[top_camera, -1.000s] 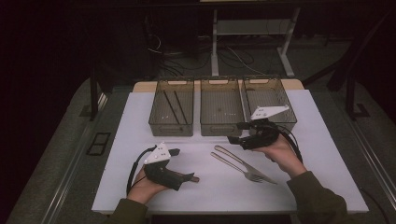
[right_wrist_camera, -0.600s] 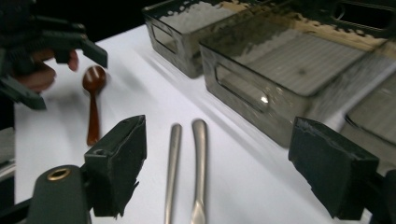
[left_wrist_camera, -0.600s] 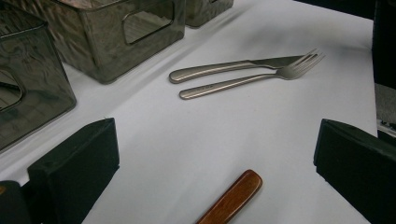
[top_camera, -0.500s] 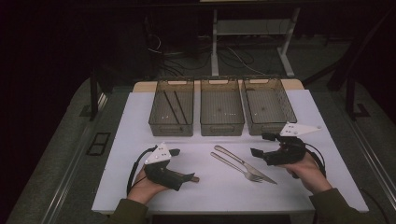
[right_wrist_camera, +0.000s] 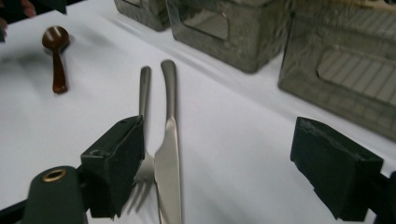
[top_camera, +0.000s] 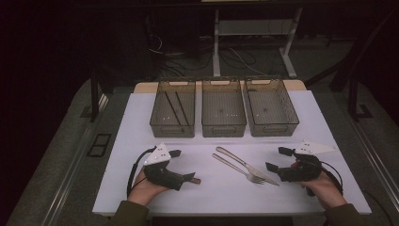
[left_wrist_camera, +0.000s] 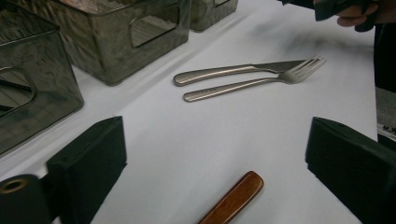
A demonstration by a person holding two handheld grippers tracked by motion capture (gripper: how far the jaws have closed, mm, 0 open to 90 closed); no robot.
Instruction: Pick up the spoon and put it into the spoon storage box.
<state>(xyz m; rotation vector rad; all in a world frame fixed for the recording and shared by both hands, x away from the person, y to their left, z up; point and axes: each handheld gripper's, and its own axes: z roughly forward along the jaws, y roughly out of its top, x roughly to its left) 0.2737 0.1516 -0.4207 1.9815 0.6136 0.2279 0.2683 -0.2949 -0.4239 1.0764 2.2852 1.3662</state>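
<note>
At the front edge of the table [top_camera: 301, 200], held the right gripper [top_camera: 277, 158] unclenched, jaws just spread wider, nothing pinched, beside the knife [top_camera: 247, 165] and fork [top_camera: 235, 167] lying together; needed to come low and grab one only.

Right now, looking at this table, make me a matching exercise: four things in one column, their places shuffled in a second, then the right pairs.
1. Silver metal table knife
2. Brown wooden spoon
3. Pair of thin dark sticks
4. Middle smoky plastic bin

A. In the left bin
B. Between two other bins
C. Beside the fork
D. By the left tongs

Pairs: 1-C, 2-D, 3-A, 4-B
</note>
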